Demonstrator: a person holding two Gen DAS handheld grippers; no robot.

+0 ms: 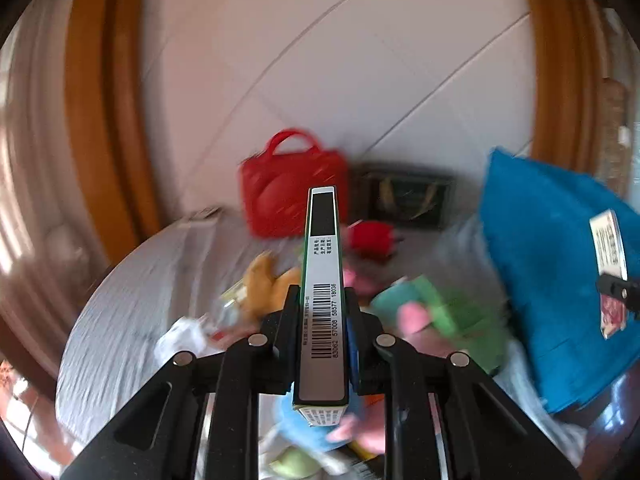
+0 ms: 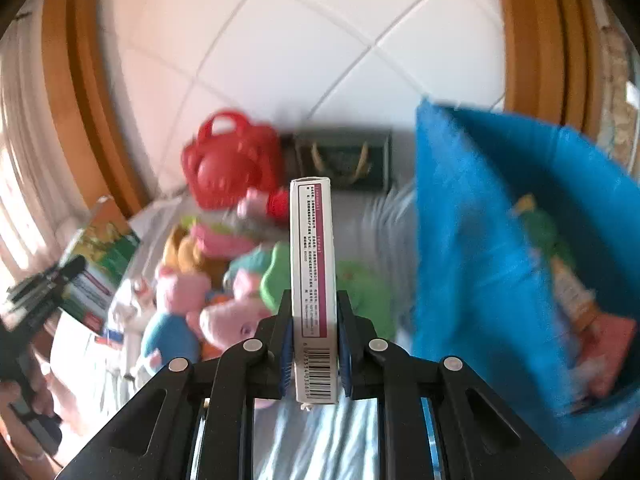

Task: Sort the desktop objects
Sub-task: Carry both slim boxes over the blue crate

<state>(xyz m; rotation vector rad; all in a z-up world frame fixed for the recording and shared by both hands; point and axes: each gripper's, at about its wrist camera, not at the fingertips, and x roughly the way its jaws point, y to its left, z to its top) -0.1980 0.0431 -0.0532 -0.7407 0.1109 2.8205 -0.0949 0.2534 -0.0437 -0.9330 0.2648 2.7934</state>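
Observation:
My left gripper [image 1: 322, 300] is shut on a green-edged medicine box [image 1: 323, 280] held on edge, barcode side up, high above the table. My right gripper [image 2: 314, 304] is shut on a white box with a maroon stripe [image 2: 313, 264], also on edge. Below both lies a heap of plush toys [image 2: 224, 304] on the pale cloth. A blue fabric bin [image 2: 480, 240] stands at the right, with packets inside it. In the right wrist view the left gripper [image 2: 60, 276] shows at the far left with its box [image 2: 100, 272]; the other gripper's box [image 1: 610, 272] shows at the right of the left wrist view.
A red handbag [image 1: 292, 192] and a dark framed box [image 1: 404, 200] stand at the back against the tiled wall. Orange wooden posts [image 1: 100, 100] flank the scene. The pale tablecloth [image 1: 132, 300] covers a round table. A hand [image 2: 24, 396] grips the left tool.

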